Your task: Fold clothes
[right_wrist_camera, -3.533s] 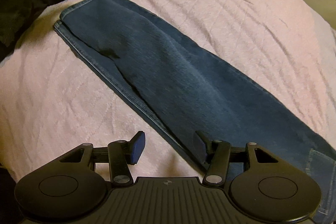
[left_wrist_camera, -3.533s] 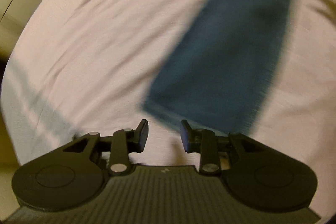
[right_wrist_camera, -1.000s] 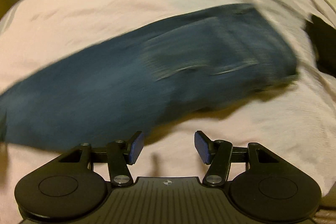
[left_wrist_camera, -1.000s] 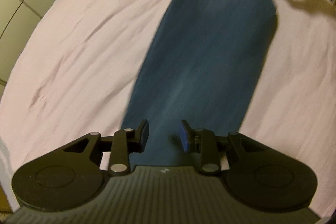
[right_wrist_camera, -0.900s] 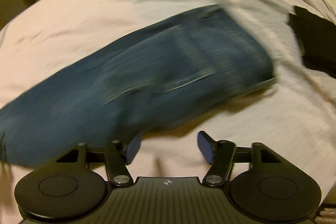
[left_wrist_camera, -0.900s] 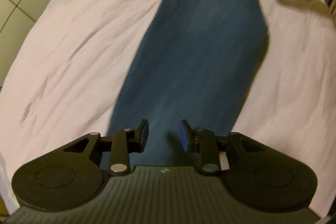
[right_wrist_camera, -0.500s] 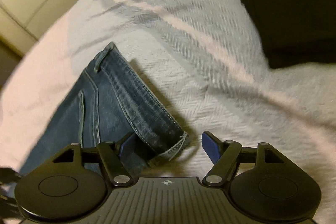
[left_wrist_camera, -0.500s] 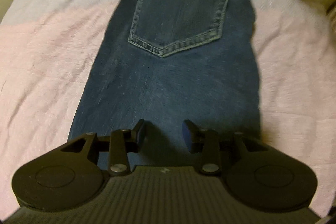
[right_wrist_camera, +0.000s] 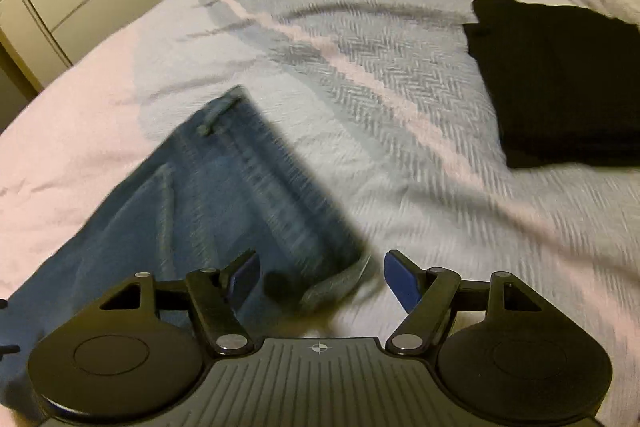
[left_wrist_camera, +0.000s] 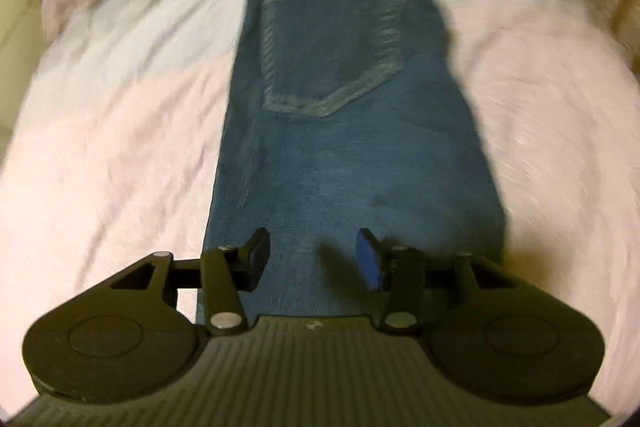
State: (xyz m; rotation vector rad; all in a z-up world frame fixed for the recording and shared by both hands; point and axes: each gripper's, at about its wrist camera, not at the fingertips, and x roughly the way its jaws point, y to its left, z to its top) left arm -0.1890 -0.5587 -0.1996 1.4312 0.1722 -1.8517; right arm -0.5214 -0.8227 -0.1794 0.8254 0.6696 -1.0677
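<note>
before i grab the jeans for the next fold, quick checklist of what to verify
1. Jeans lying flat on the bed: ok, pocket side up, no bunching visible.
2. Left gripper free: ok, its jaws have just been opening, nothing clamped, denim lies under them.
3. Right gripper free: ok, open wide, waistband corner between the pads but not pinched.
4. Folded black garment clear of the jeans: ok.
5. Leg hems aligned: cannot tell, out of view.
</note>
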